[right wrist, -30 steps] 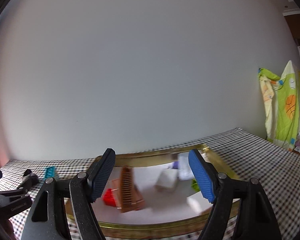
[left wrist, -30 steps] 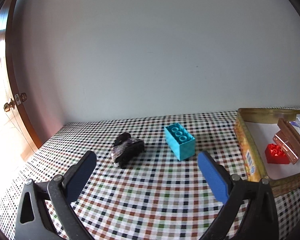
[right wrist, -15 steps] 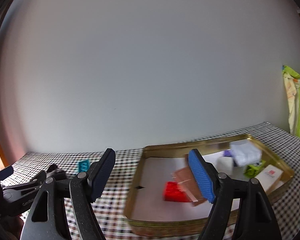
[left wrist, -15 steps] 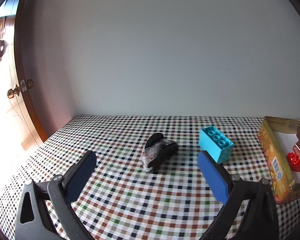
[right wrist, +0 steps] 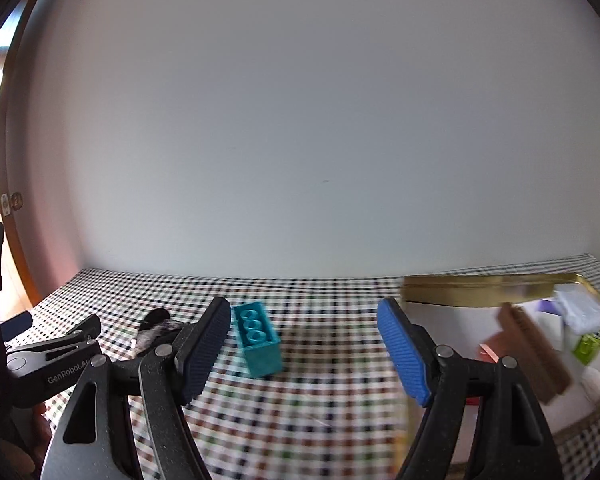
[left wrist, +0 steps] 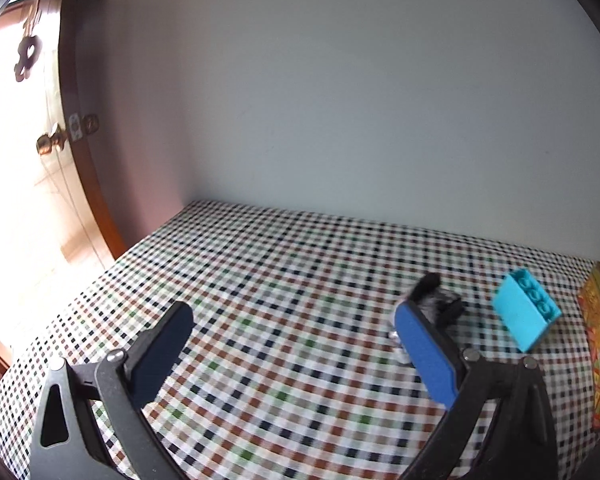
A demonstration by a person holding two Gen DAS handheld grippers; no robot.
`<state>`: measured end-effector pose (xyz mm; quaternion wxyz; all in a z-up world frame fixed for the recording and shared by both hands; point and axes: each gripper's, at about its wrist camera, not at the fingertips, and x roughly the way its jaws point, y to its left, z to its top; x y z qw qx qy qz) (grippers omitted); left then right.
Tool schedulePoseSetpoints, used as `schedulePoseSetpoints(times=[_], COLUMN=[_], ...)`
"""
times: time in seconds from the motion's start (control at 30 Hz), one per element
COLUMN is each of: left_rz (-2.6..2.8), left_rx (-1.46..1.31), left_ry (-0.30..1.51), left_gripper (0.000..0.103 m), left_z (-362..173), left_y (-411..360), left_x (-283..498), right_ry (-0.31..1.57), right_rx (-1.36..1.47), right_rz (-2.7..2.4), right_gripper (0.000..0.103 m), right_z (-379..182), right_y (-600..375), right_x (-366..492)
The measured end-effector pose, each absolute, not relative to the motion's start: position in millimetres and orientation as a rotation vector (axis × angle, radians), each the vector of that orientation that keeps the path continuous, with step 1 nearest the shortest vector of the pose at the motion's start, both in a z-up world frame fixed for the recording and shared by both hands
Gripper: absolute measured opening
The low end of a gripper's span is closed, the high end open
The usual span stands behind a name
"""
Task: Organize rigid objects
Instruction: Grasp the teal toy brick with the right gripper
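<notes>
A teal toy brick (right wrist: 258, 340) lies on the checked tablecloth. In the right wrist view it sits just ahead of my right gripper (right wrist: 304, 312), near the left finger; the jaws are open and hold nothing. A black hair clip (left wrist: 440, 300) lies left of the brick, partly hidden behind the right finger of my left gripper (left wrist: 294, 312), which is open and empty over bare cloth. The brick (left wrist: 526, 320) appears further right in that view. The right wrist view also catches the clip (right wrist: 156, 328) and the left gripper (right wrist: 58, 320) at the left edge.
A gold-rimmed tin (right wrist: 488, 286) stands at the right, holding a brown comb (right wrist: 532, 352), a green item (right wrist: 588, 346) and white pieces. Its printed side (left wrist: 598, 352) shows in the left wrist view. A wall closes the back; a wooden door frame (left wrist: 80, 160) stands left.
Both grippers have swung to the left. The right one left the tin and now faces the teal brick. In the left view the clip and brick slid to the right.
</notes>
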<state>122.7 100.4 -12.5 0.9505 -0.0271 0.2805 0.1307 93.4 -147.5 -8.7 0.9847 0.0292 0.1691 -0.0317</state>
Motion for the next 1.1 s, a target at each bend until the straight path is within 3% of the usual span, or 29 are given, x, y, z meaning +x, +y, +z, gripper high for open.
schedulePoseSetpoints(times=[0.47, 0.53, 0.63, 0.7, 0.83, 1.1], left_rz=[0.277, 0.272, 0.268, 0.264, 0.252, 0.201], left_rx=[-0.105, -0.100, -0.097, -0.099, -0.095, -0.054], left_ry=[0.711, 0.712, 0.705, 0.702, 0.699, 0.689], left_gripper=[0.102, 0.102, 0.102, 0.102, 0.102, 0.102], left_z=[-28.8, -28.6, -27.7, -24.6, -24.1, -18.4], left_y=[132.8, 131.9, 122.8, 118.4, 116.9, 99.4], left_x=[163.4, 164.5, 164.8, 161.7, 159.0, 149.6], right_ry=[0.750, 0.787, 0.860, 0.858, 0.851, 0.662], right_rx=[0.016, -0.007, -0.051, -0.055, -0.036, 0.023], right_rz=[-0.012, -0.005, 0.006, 0.014, 0.048, 0.074], right_gripper=[0.076, 0.074, 0.052, 0.034, 0.034, 0.034], right_z=[-44.3, -49.1, -58.2, -57.8, -59.0, -39.6], right_y=[-119.5, -115.2, -108.7, -108.8, -109.0, -113.8], right_x=[205.7, 213.6, 226.2, 226.6, 218.0, 164.9])
